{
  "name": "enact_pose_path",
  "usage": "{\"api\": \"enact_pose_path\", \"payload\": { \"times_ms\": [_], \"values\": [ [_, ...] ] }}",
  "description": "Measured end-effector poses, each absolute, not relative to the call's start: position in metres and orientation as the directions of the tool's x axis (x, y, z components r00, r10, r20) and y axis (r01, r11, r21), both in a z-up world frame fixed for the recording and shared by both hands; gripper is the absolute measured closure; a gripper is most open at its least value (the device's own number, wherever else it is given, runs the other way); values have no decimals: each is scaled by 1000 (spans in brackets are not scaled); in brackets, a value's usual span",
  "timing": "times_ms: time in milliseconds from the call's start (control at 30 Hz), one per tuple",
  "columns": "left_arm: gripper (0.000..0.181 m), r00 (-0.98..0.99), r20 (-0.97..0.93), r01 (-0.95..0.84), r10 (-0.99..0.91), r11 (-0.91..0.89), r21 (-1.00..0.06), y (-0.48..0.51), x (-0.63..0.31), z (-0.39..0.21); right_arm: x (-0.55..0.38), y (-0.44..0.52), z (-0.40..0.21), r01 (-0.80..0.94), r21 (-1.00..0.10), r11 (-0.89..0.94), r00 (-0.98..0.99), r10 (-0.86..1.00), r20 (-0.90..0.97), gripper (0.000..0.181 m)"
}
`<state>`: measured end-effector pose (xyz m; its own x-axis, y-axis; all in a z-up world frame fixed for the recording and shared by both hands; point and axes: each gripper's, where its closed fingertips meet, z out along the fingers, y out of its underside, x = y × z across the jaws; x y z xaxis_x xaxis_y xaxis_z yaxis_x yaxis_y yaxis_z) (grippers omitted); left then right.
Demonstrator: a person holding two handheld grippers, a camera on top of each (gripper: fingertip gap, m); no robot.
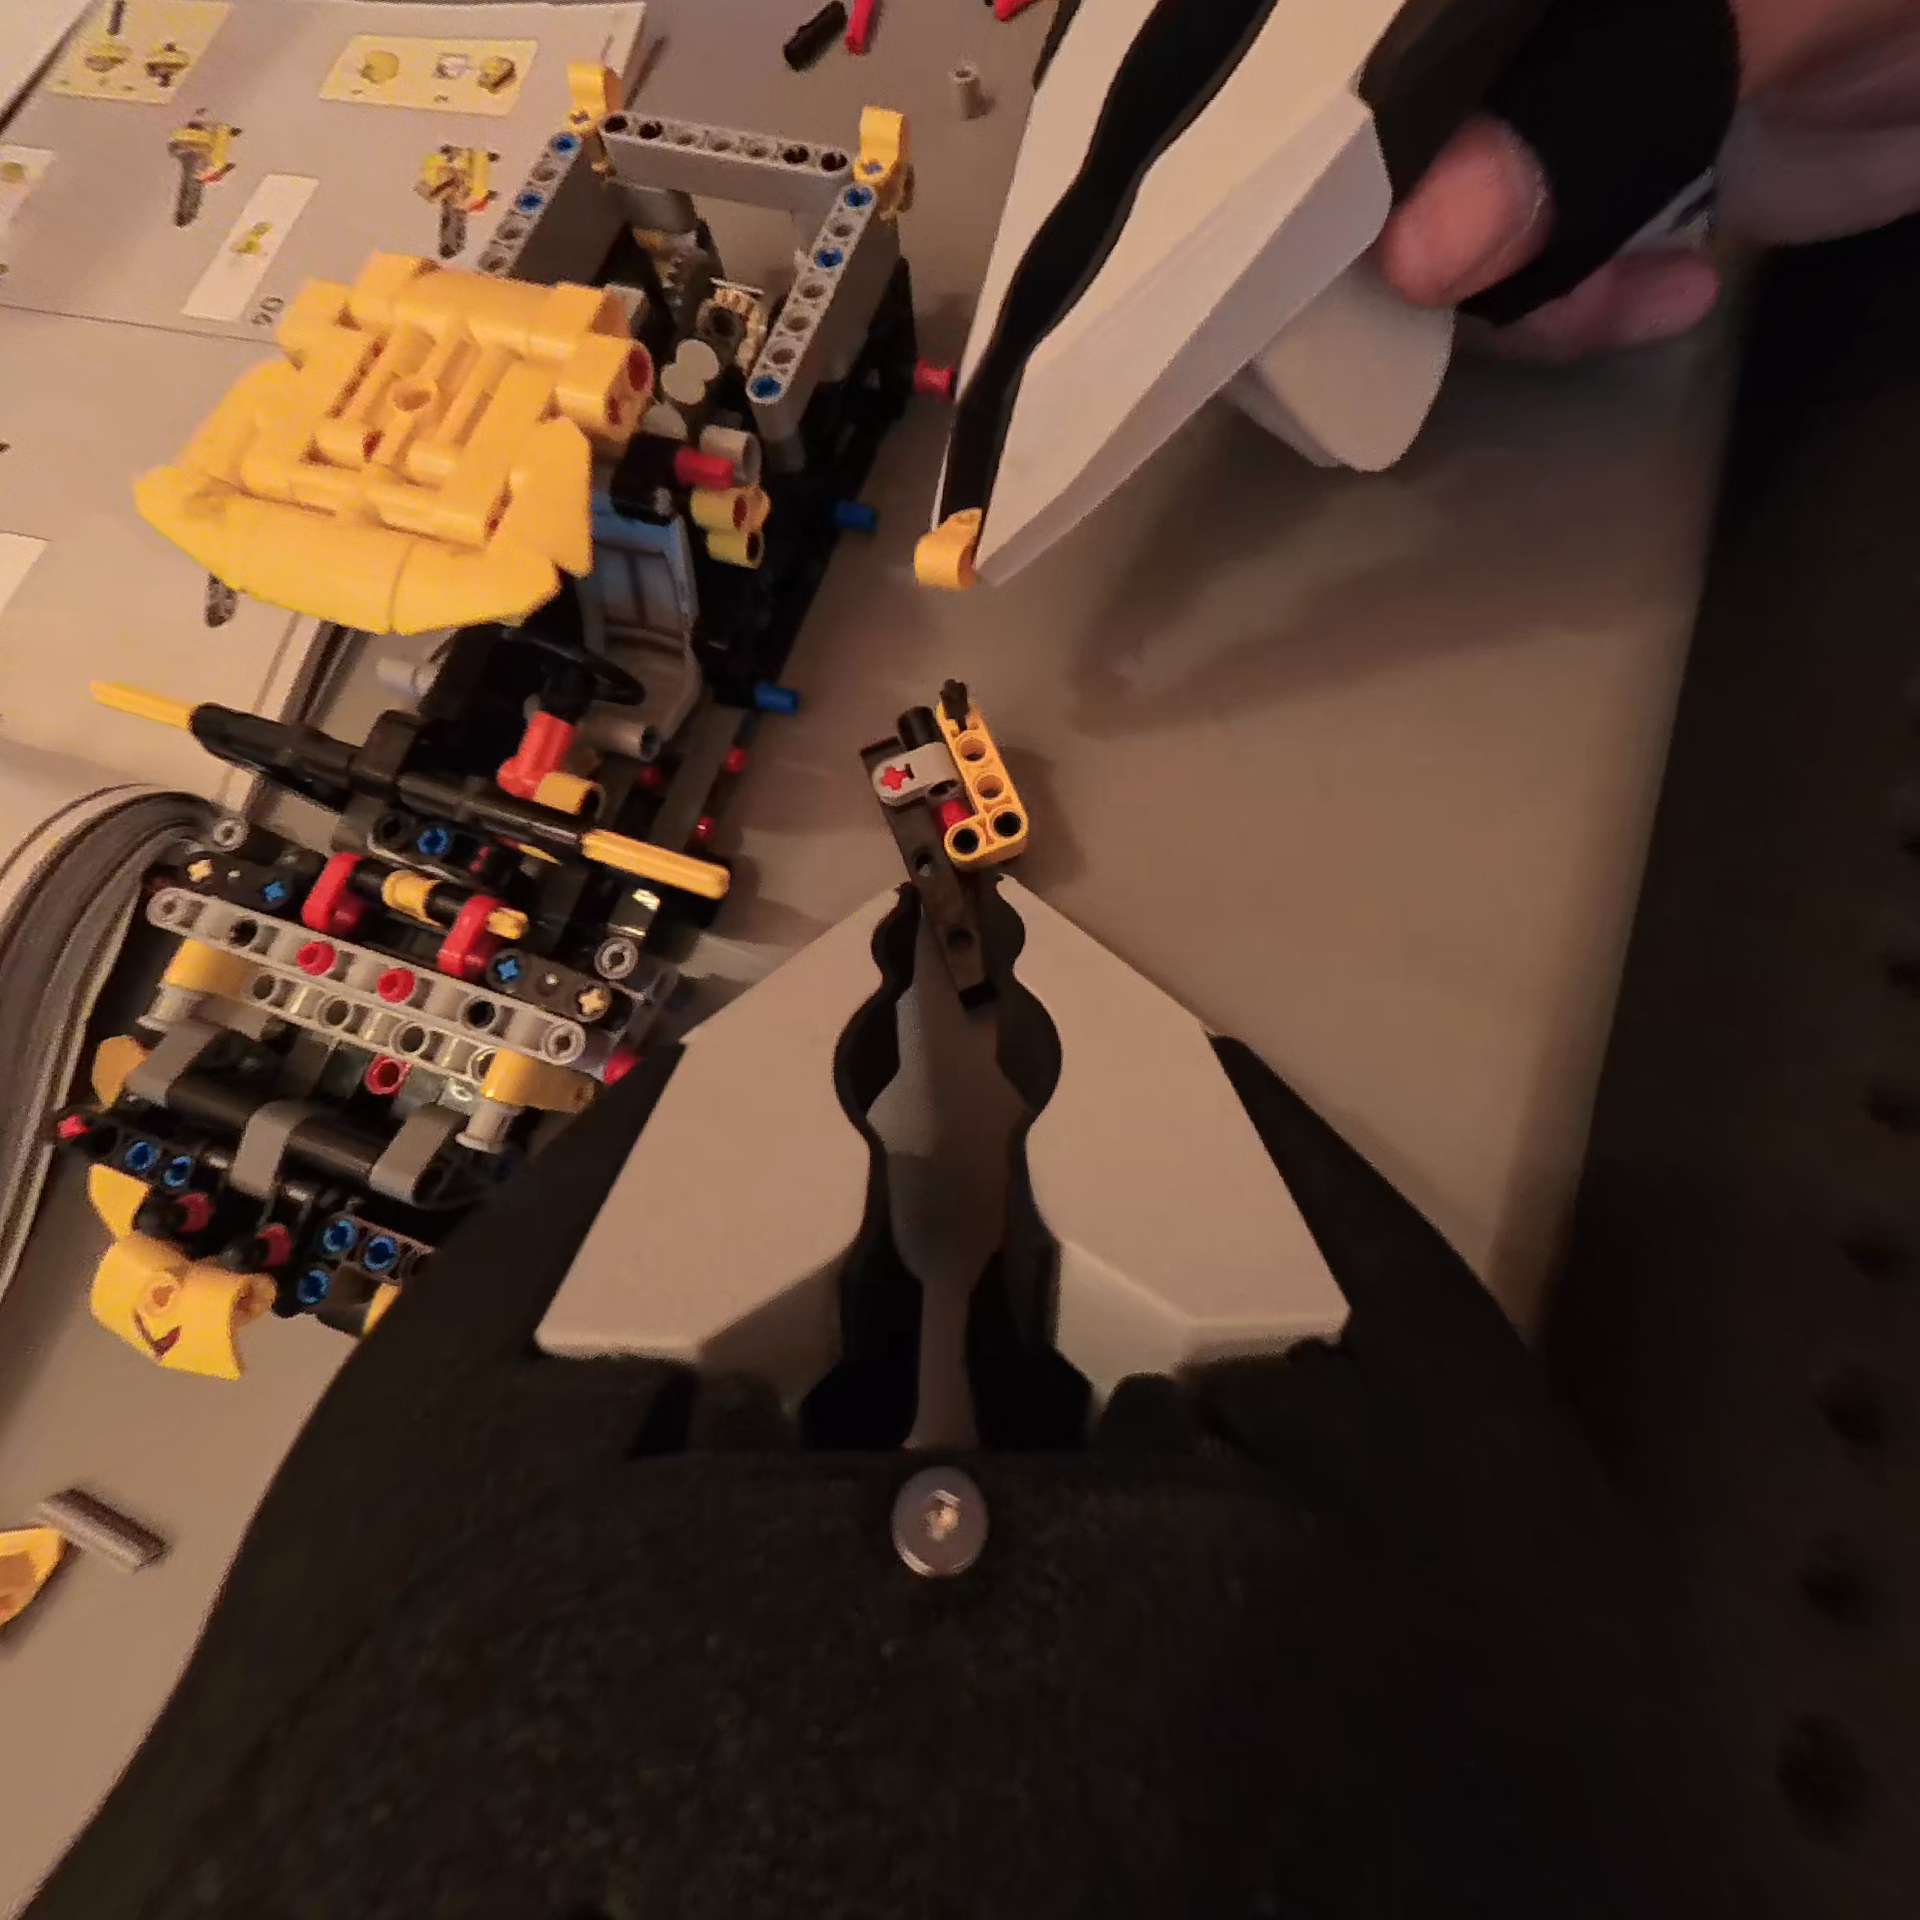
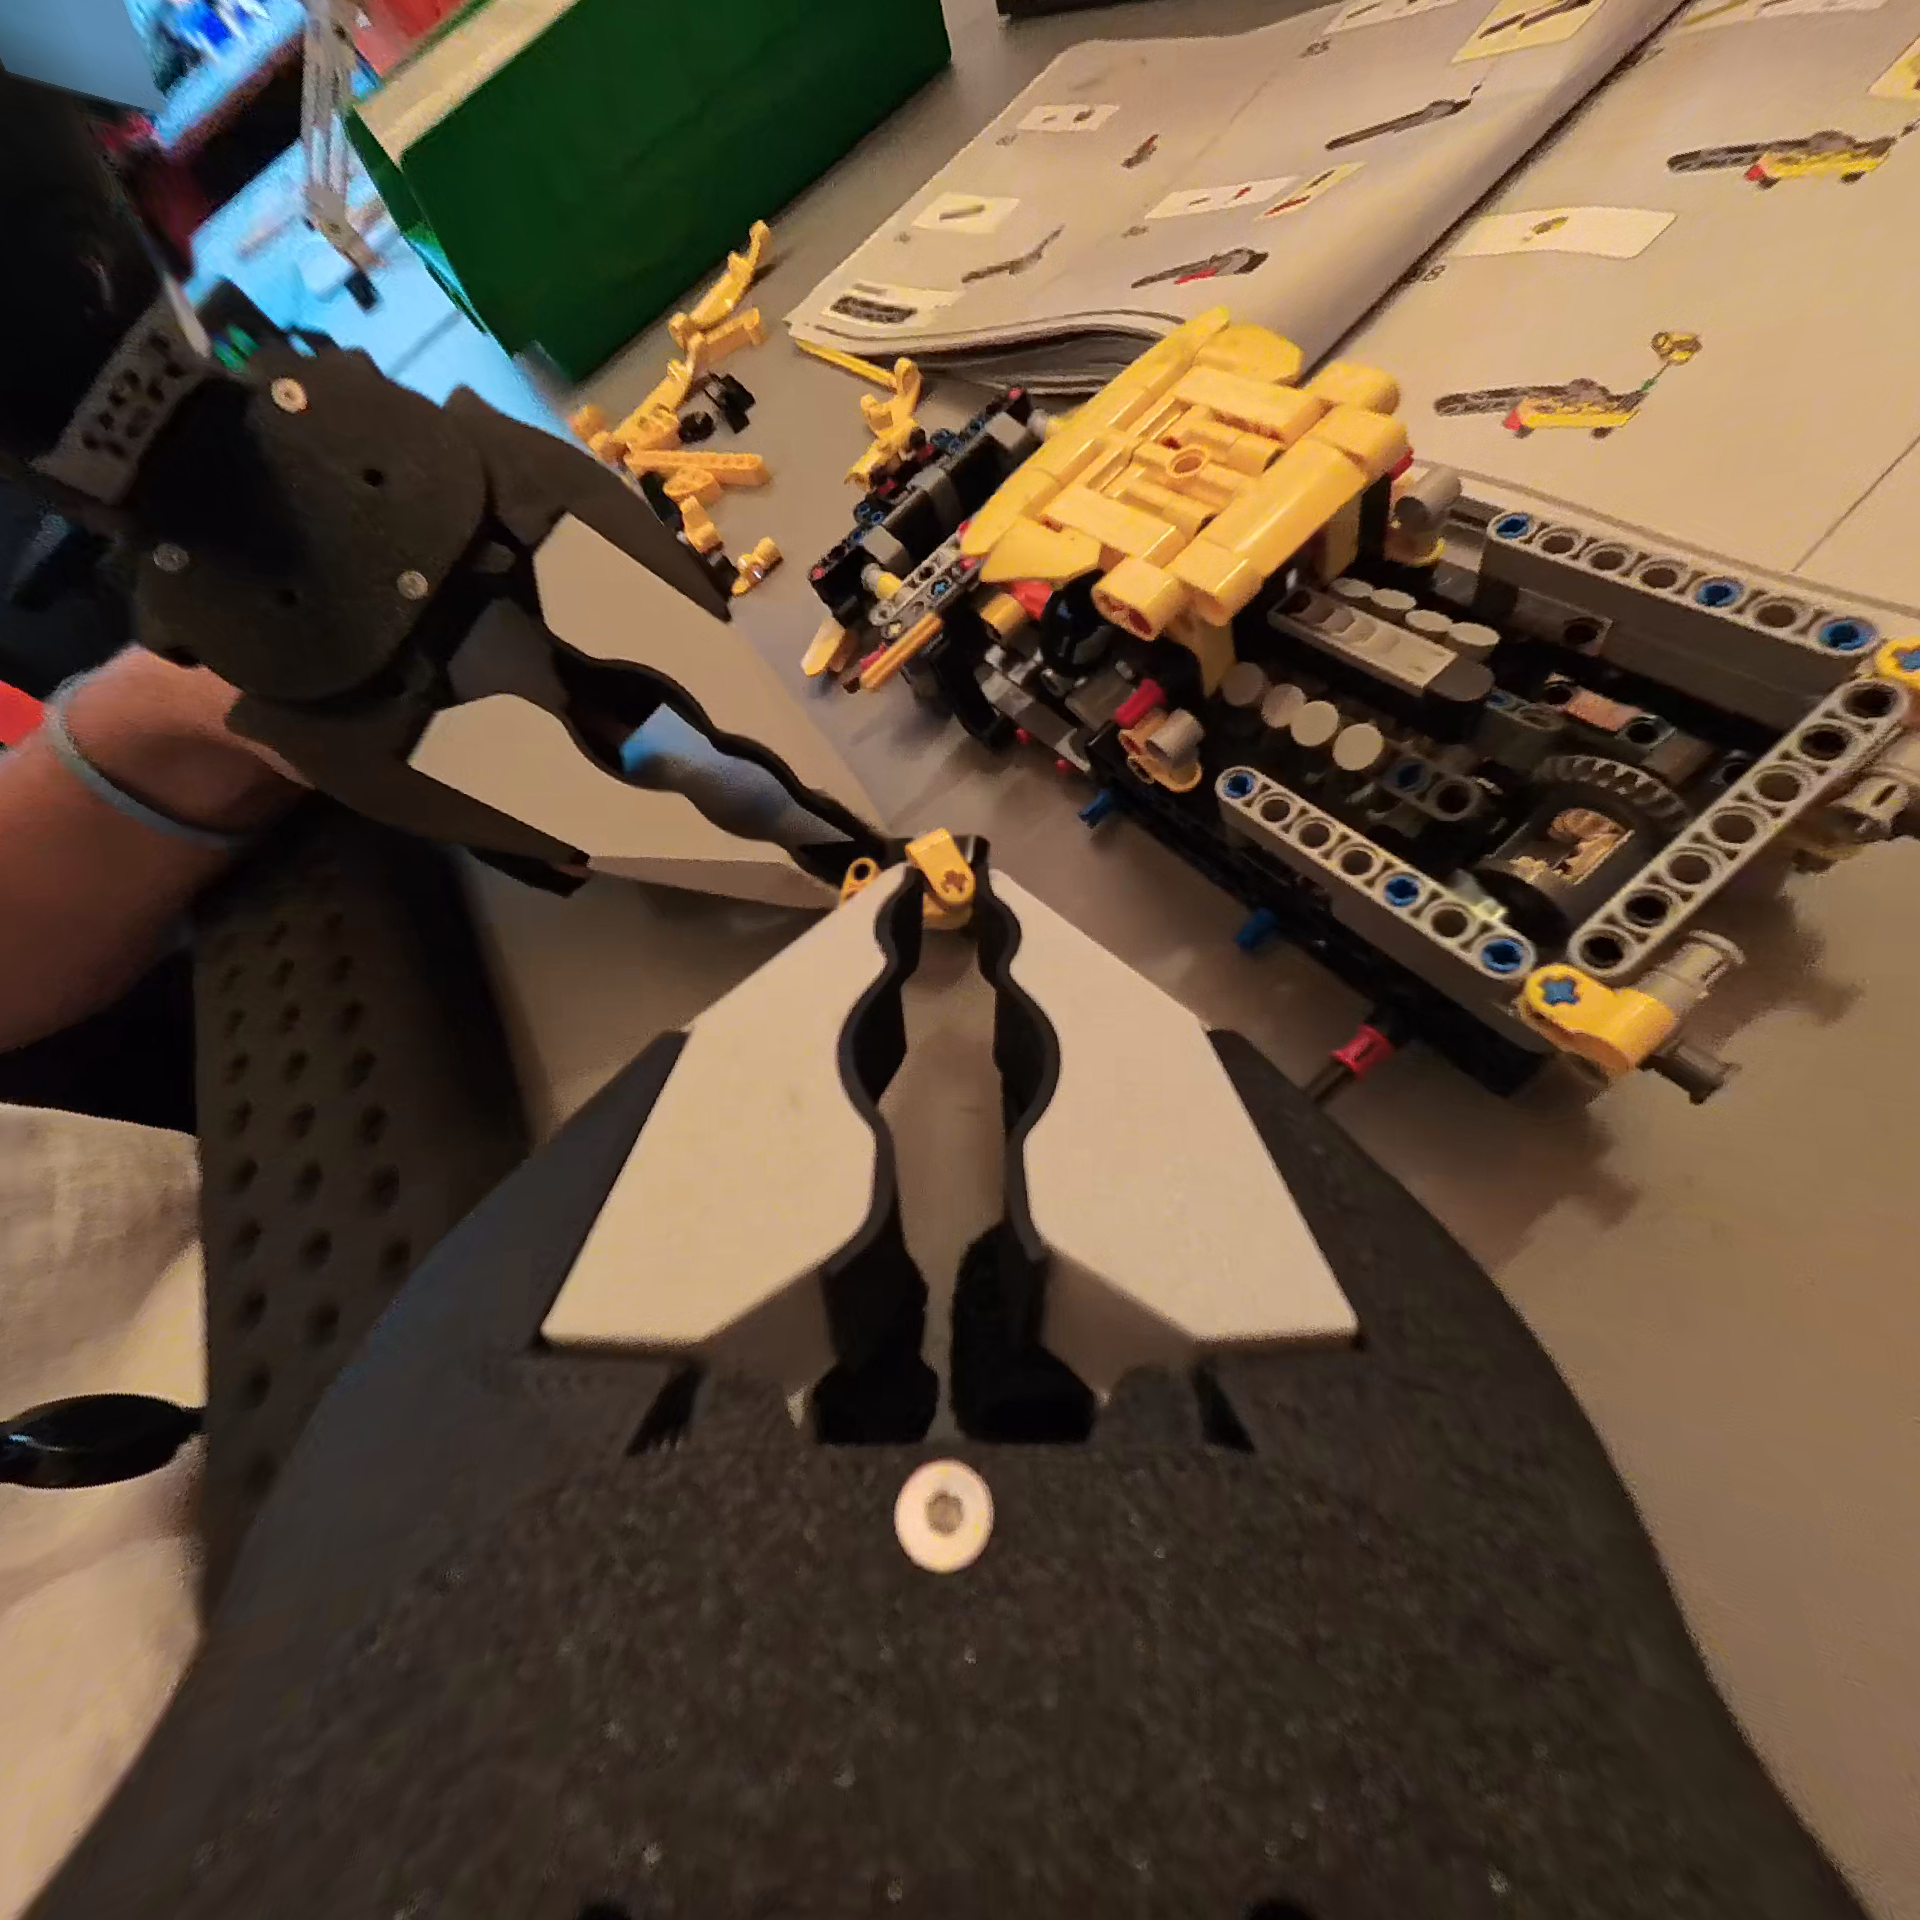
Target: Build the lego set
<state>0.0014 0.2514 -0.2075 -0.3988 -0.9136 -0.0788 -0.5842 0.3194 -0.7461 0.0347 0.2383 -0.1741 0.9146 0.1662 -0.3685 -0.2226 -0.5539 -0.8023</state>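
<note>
- Pinching the dark beam end of a small sub-assembly (image 1: 951, 805), the left gripper (image 1: 956, 914) is seen clenched on it; the yellow perforated block and grey connector of that piece project just beyond the gripper tips, above the grey surface (image 1: 1299, 831).
- A small yellow connector (image 2: 943, 878) is grasped at the tips of the right gripper (image 2: 945, 902), whose jaws are closed onto it.
- In the right wrist view, the left gripper is shown coming in from the left, its tips brought right up beside the yellow connector; whether the two held pieces touch cannot be told.
- The partly built lego vehicle (image 1: 468, 748), black and grey with a yellow body section on top, is laid on the surface to the left of the left gripper and ahead and to the right of the right gripper.
- An open instruction booklet (image 2: 1299, 197) is spread beyond the vehicle.
- Loose yellow parts (image 2: 686, 447) are scattered ahead of the right gripper, near a green box (image 2: 644, 156).
</note>
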Motion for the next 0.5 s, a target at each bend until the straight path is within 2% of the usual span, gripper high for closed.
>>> {"api": "enact_pose_path", "payload": {
  "times_ms": [133, 300, 367, 500],
  "values": [
    [171, -347, -109, -562, -932, 300, -771, 253, 7, -197, 36, 239, -165, -339, -777, -530, 856, 168, -488, 173],
    [171, -286, -214, -516, -934, 339, -787, 260, 13, -183, 37, 244, -155, -373, -799, -472, 859, 150, -490, 173],
    [171, -294, -218, -499, -931, 344, -796, 258, 13, -179, 34, 248, -147, -360, -832, -422, 884, 133, -449, 173],
    [171, -309, -189, -508, -932, 330, -796, 255, 12, -182, 38, 254, -141, -226, -900, -372, 966, 34, -256, 173]
  ]
}}
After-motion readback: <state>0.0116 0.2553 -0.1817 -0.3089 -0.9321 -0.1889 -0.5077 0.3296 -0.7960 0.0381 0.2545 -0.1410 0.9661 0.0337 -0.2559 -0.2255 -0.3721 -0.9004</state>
